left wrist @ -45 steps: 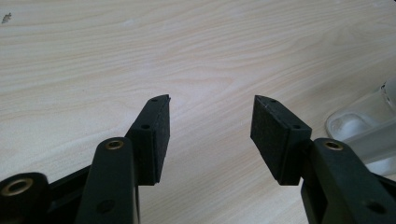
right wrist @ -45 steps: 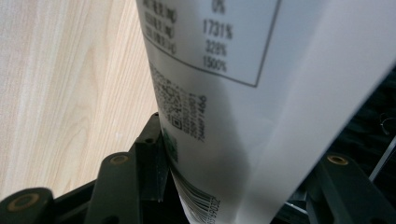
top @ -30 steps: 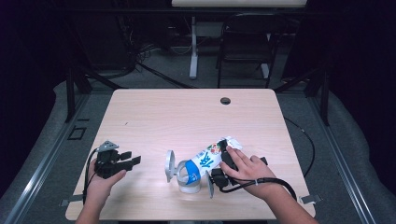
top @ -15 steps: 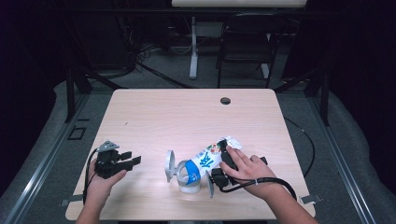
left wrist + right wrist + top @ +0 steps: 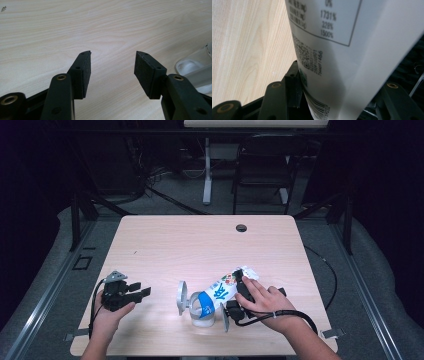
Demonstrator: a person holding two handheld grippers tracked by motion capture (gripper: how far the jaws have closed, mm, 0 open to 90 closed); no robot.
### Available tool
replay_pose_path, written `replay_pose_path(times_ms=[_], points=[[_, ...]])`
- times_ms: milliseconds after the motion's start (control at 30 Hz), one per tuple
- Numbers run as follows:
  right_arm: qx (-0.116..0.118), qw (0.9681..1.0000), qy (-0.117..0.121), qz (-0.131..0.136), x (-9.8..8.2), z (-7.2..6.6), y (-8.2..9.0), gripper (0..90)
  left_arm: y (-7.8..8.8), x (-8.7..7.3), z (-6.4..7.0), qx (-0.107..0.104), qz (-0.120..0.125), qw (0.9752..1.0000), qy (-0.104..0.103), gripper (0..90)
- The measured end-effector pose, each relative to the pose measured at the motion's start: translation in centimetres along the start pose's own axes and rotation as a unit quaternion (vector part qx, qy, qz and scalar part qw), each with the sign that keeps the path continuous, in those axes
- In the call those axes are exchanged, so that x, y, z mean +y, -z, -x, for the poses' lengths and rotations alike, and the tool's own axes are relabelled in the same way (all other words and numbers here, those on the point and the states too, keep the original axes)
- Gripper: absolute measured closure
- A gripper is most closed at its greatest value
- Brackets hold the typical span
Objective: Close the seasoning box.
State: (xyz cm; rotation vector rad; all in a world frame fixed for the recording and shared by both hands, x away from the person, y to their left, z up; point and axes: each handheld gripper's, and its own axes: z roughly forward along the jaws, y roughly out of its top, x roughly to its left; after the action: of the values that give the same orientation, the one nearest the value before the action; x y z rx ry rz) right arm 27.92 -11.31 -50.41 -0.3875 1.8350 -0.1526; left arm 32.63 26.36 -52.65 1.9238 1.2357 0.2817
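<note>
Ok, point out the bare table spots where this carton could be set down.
Free: the whole far half of the table up to the round hole. Crowded: the near edge, with the left gripper, glass jar, carton and right gripper.

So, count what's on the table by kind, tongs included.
Carton: 1
Clear cup: 1
Tongs: 2, left tongs and right tongs
Total: 4

Right tool (image 5: 235, 292) gripping tilted carton (image 5: 220, 292) over glass (image 5: 202, 312), left tool (image 5: 142, 290) apart
</note>
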Motion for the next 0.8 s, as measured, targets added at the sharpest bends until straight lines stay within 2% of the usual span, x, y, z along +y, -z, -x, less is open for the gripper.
replay_pose_path(times_ms=[800], points=[[-0.004, 1.0000, 0.009, -0.002, 0.01, 0.10, 0.09, 47.3, -0.11, -0.08, -0.08, 0.002, 0.001, 1.0000, 0.001, 47.9]])
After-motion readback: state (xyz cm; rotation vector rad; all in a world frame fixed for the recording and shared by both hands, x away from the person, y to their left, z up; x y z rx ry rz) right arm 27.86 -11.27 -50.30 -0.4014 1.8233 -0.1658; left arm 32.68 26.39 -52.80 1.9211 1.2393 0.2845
